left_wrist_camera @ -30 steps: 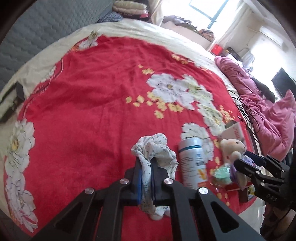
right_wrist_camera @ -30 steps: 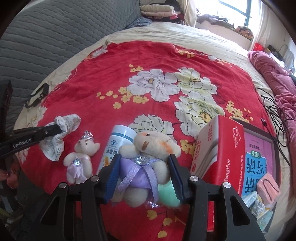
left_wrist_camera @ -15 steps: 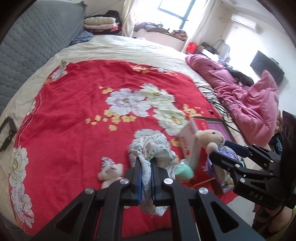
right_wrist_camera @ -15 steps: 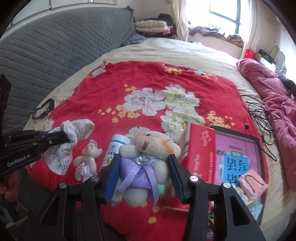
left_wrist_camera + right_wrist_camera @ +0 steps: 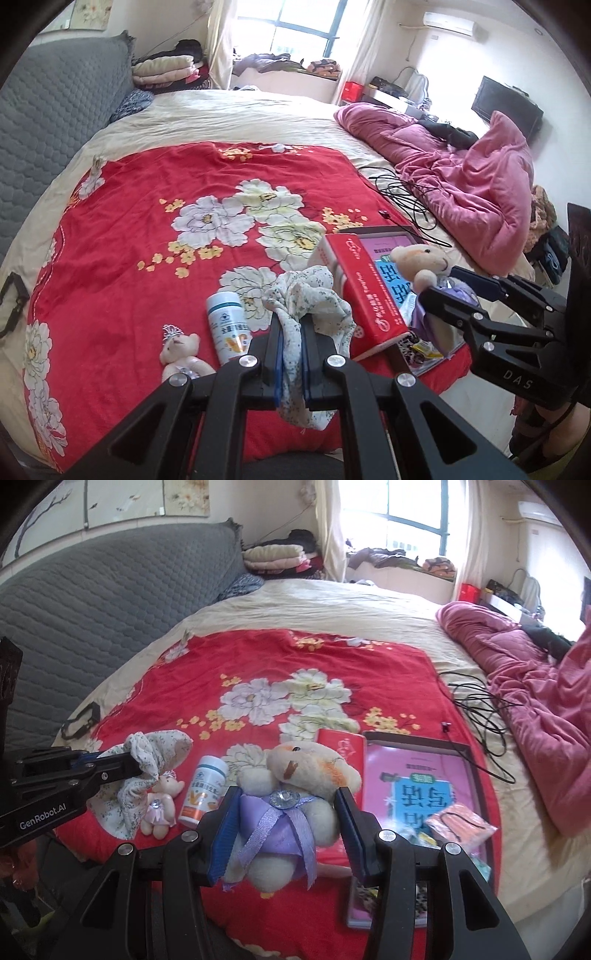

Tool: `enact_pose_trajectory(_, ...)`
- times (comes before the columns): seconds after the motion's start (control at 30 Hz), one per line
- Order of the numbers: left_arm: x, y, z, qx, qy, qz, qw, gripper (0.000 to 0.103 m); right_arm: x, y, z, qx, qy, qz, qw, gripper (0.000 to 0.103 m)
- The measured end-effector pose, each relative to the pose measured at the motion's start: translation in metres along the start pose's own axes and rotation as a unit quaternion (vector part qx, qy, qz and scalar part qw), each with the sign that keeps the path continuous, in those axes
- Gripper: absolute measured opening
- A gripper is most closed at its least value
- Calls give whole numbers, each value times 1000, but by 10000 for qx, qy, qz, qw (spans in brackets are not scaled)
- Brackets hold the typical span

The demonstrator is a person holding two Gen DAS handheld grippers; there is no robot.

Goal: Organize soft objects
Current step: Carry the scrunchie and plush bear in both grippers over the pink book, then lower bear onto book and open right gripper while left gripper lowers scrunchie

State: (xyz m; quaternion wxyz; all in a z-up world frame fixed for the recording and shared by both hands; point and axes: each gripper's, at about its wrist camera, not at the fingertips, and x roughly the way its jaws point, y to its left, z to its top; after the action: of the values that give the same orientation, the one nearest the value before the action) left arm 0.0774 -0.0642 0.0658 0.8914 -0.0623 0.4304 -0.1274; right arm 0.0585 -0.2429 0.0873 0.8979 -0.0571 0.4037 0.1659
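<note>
Starting at the left, your left tool (image 5: 291, 354) is clamped nearly shut on the flowered cloth (image 5: 308, 310), which hangs bunched above and below the pads. A second ago that cloth sat low over the red blanket (image 5: 122, 229); now it hangs clear of it, so you have lifted it off the bed. Below it the small bear (image 5: 181, 350) with the little crown lies on the blanket, with the white bottle (image 5: 227, 326) just beside it, both untouched.

Further right, your right tool (image 5: 286, 827) holds the bigger bear (image 5: 295, 794) in the purple ribbon, its jaws about half apart and pressing the body from both sides. It too has come up, and more of the room shows behind it than before. By my judgement both soft things are picked and in carry, with the small bear left to collect and no drop spot evident yet.

The right view shows what the left one hides: the pink book (image 5: 417, 775) lies face up behind the red box (image 5: 341, 744), and a pink packet (image 5: 460, 821) rests on its near corner. The left view alone shows the red box's long side and the dark screen (image 5: 508, 107) by the far wall.
</note>
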Motion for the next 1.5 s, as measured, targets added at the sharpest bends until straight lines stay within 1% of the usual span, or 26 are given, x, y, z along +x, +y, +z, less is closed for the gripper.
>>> enact_pose_trajectory(0.37,1,-45,-2,320,21,-108,9994,7,-33,-40,-17,340,-211,-204,9990,53)
enact_pose_trajectory(0.67,18,-91,1,648,159,-357,9971,7,-53,-100,-37,905,-305,-474,9943,53)
enact_pose_trajectory(0.73,23,-105,1,781,188,-395,9960,7,-58,-115,-42,1019,-309,-606,9925,53)
enact_pose_trajectory(0.97,41,-143,-6,1084,362,-599,9916,7,-69,-154,-55,1334,-332,-810,9872,53)
enact_pose_trajectory(1.23,71,-180,-17,1425,639,-742,9849,7,-74,-178,-70,1519,-295,-914,9837,53)
enact_pose_trajectory(1.5,110,-194,-31,1566,1001,-683,9802,7,-61,-195,-83,1658,-126,-921,9818,53)
